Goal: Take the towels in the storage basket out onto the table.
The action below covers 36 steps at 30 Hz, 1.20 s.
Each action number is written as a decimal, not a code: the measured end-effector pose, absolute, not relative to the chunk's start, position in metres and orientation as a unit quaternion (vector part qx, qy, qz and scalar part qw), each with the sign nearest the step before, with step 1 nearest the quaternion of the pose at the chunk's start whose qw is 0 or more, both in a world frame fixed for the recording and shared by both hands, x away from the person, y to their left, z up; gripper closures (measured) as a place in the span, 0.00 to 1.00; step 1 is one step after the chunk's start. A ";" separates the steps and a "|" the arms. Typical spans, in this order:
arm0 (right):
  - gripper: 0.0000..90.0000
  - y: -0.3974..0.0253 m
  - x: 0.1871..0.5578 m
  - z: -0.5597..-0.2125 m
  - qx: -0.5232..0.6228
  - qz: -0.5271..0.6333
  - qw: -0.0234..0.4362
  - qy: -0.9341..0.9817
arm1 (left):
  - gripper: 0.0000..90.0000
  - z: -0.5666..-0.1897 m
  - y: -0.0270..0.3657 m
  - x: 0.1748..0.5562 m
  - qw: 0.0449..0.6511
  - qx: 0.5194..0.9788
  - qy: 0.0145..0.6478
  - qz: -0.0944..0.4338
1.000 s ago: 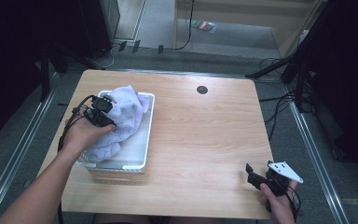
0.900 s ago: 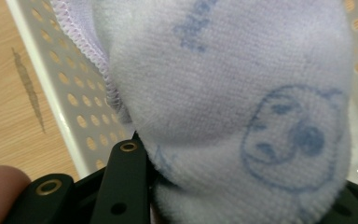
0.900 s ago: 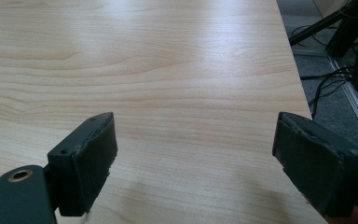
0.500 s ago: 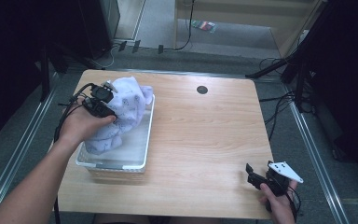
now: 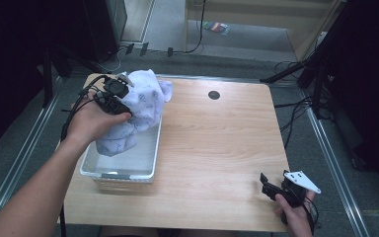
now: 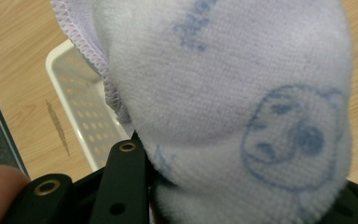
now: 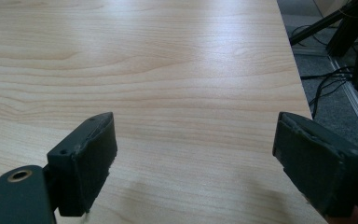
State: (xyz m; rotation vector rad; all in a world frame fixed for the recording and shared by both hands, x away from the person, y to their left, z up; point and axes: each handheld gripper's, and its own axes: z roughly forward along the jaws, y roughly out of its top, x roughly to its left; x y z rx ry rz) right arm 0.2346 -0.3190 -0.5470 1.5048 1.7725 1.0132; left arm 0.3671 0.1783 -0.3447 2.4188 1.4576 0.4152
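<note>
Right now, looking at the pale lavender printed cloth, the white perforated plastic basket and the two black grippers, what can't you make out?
- Left gripper: in the high view the hand covers its jaws; in the left gripper view the pale lavender printed cloth hides their tips.
- White perforated plastic basket: its far end lies under the cloth in the high view.
- Cloth's blue lettering: cut off by the top edge in the left gripper view.
- Right gripper: small in the high view, partly covered by the hand.

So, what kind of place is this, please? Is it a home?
Probably not a home; it looks like a lab or recording room. A plain wooden table stands on grey carpet, cables trail across the floor, and dark stands surround it. A person works with handheld grippers there.
</note>
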 end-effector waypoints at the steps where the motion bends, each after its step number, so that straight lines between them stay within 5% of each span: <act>1: 0.15 -0.319 0.235 -0.547 0.566 0.382 0.298 0.667 | 0.68 -0.344 0.175 0.367 0.146 0.838 0.506 0.145; 36: 0.15 -0.319 0.237 -0.547 0.572 0.383 0.300 0.661 | 0.67 -0.334 0.036 0.379 0.173 0.874 0.436 0.126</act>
